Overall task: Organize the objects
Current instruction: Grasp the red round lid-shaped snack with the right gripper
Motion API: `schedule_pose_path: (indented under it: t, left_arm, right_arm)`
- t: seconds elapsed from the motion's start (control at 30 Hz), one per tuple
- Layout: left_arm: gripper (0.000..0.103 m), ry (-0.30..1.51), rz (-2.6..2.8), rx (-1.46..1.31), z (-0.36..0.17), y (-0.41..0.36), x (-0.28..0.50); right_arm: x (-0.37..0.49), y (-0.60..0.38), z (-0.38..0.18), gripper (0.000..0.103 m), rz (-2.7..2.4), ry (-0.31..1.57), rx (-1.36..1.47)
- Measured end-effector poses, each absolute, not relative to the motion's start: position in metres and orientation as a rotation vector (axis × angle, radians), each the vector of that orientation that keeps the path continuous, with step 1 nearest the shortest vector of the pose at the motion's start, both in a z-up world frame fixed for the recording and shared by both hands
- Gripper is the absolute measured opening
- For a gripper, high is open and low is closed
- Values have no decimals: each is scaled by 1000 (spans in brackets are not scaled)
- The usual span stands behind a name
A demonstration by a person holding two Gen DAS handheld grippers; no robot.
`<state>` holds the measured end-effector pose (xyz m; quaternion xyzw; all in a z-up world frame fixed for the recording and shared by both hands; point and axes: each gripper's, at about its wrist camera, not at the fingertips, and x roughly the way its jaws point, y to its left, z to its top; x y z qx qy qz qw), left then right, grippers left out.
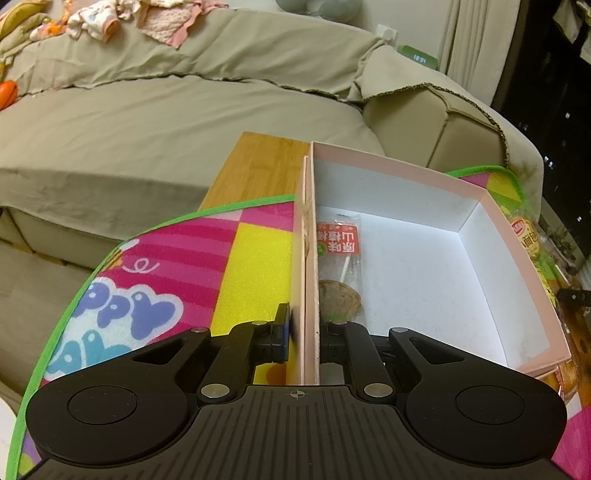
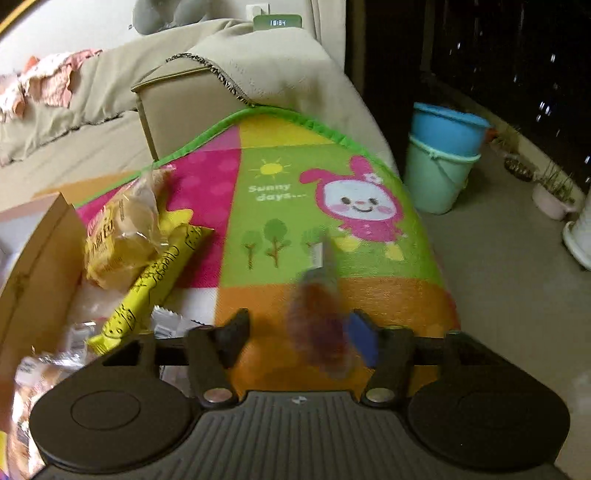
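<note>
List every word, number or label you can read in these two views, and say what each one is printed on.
"Sunny days..." on the play mat.
"18:34" on the green digital clock.
"PPY", part of a larger word, on the mat in the left wrist view.
Red label on the lollipop wrapper in the pink box: Chinese characters, upside down, not legible.
Yellow stick packet and bread bag: print too blurred.

- Box (image 1: 517, 258): pink outside, white inside.
- Mat (image 2: 295, 184): green-edged; pink, yellow, green, orange patches; pink rabbit motif.
- Buckets (image 2: 443, 147), right of frame: blue over pale green.
</note>
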<state>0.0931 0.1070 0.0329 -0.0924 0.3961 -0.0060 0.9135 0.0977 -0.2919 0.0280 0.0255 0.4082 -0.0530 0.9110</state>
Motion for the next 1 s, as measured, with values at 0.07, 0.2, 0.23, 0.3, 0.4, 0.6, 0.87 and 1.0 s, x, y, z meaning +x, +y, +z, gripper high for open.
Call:
schedule_pose_path:
  t: [0.07, 0.2, 0.23, 0.3, 0.4, 0.6, 0.87, 1.0]
  left_arm:
    - [12, 815, -10, -190, 33, 107, 94]
    - [12, 809, -2, -177, 34, 104, 94]
    - [12, 808, -2, -176, 34, 104, 95]
    - [12, 803, -4, -178, 33, 105, 94]
    - [12, 802, -6, -180, 33, 105, 94]
    - [12, 806, -6, -181, 33, 105, 94]
    - [12, 815, -9, -169, 34, 105, 95]
    - [12, 807, -2, -181, 37, 106, 95]
  right_arm:
    - [92, -293, 34, 28, -91, 843, 61]
    - [73, -297, 47, 14, -87, 834, 55]
    - [68, -297, 50, 14, -71, 837, 64]
    - [53, -294, 54, 14, -6, 843, 69]
    - [29, -289, 62, 16, 107, 830, 62]
    - [17, -303, 74, 53, 37, 749, 49]
    - [10, -274, 61, 74, 64, 738, -110]
    - [4, -267, 58, 74, 150, 764, -78]
